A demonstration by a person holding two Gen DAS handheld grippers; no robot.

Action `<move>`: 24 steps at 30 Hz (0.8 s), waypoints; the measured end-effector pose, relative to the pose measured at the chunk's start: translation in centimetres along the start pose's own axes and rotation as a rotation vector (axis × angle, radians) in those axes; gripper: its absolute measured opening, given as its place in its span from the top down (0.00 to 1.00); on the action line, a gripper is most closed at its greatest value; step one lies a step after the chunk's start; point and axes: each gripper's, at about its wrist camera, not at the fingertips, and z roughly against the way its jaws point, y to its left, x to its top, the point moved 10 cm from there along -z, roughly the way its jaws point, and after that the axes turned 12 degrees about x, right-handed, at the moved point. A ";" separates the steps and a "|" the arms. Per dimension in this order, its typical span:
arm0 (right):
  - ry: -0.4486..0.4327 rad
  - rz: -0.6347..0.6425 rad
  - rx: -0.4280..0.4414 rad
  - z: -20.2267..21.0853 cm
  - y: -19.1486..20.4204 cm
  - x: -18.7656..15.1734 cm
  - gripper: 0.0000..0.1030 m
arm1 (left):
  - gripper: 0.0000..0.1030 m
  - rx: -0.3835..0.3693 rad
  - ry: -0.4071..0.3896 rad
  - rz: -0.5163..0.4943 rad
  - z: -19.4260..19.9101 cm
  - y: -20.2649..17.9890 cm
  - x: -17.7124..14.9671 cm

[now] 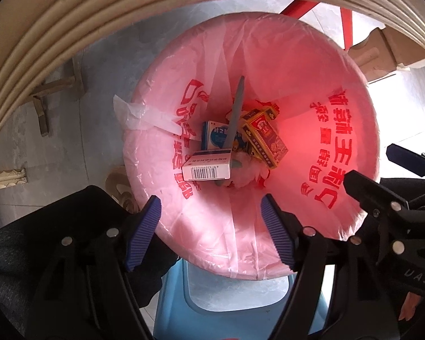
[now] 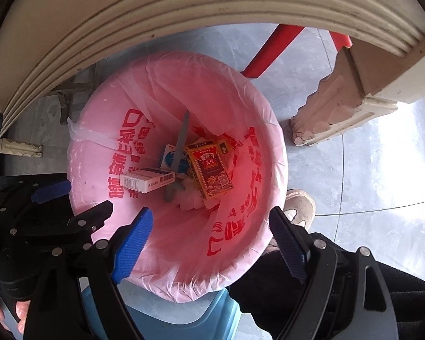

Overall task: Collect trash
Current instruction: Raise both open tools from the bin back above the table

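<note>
A trash bin lined with a pink bag (image 1: 311, 85) printed in red sits on a blue stool (image 1: 235, 306). Inside lie a white box with a barcode (image 1: 206, 167), a blue and white box (image 1: 215, 137), a red and gold box (image 1: 265, 136), a grey stick (image 1: 236, 113) and crumpled tissue. My left gripper (image 1: 212, 235) is open and empty above the bin's near rim. My right gripper (image 2: 212, 243) is open and empty above the same bin (image 2: 255, 107), where the white box (image 2: 146, 180), red box (image 2: 211, 171) and grey stick (image 2: 182, 138) show again.
A cream ribbed table edge (image 1: 70, 22) arches over the bin, with its carved leg (image 2: 334, 107) to the right. Red chair legs (image 2: 269, 53) stand behind on the grey floor. A shoe (image 2: 300, 206) is beside the bin. The other gripper shows at each view's side.
</note>
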 end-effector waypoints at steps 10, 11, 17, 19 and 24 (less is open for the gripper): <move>-0.124 -0.013 -0.049 4.9 -0.8 -0.3 0.21 | 0.30 0.022 -0.111 0.019 4.1 -0.2 -0.6; -0.141 -0.011 -0.056 5.6 -0.7 -0.3 0.21 | 0.30 0.023 -0.129 0.024 4.8 -0.3 -0.6; -0.280 0.008 -0.107 11.4 -0.3 -0.2 0.21 | 0.30 0.029 -0.263 0.081 10.4 0.0 -0.8; -0.335 0.015 -0.119 13.7 -0.1 -0.1 0.21 | 0.30 0.036 -0.297 0.096 12.2 0.1 -1.0; -0.452 0.041 -0.145 18.8 1.2 0.1 0.18 | 0.30 0.033 -0.393 0.146 16.9 0.7 -1.2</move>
